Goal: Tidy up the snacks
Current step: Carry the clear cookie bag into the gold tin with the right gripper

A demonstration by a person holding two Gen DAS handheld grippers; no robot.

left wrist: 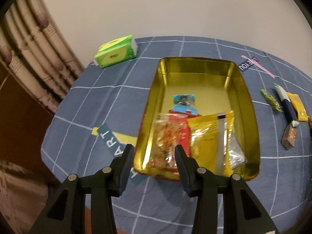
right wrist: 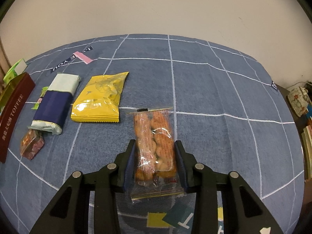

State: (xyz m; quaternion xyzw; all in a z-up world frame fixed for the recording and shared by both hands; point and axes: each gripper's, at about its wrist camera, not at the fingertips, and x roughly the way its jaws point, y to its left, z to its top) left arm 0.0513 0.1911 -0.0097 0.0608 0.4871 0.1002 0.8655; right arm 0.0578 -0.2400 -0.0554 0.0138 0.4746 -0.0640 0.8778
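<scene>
Left wrist view. Nearest to me, my left hand-held gripper (left wrist: 154, 154) hangs with its jaws wide apart and nothing between them, above the near left corner of the gold tin (left wrist: 251, 120).
- Gold tin: open, resting on the blue grid-patterned tabletop (left wrist: 97, 105).
- Inside, near end: a clear packet of orange snacks (left wrist: 163, 142), a red packet (left wrist: 180, 130) partly under it, and a yellow foil packet (left wrist: 210, 136) with a clear bag at its right.
- Inside, further back: a blue-wrapped sweet (left wrist: 184, 100), blurred.
- Green tissue pack (left wrist: 116, 51): far left of the tabletop, well apart from the tin.
- Right of the tin: loose snacks in a row, small at this angle.

Right wrist view. Nearest to me, my right hand-held gripper (right wrist: 155, 146) stands open, one finger on each side of a clear packet of orange crackers (right wrist: 154, 146). I cannot tell whether the pads touch the wrapper; the packet appears to lie flat on the tabletop.
- Yellow snack packet (right wrist: 99, 99): just left of the cracker packet, flat.
- White-and-navy wrapped bar (right wrist: 56, 103): left of the yellow packet.
- Small patterned sweet (right wrist: 32, 145): at the bar's near end, touching it.
- Green wrapper (right wrist: 40, 99): mostly hidden behind the bar.
- Dark red side of the tin, lettered TOFFEE (right wrist: 13, 117): far left edge.
</scene>
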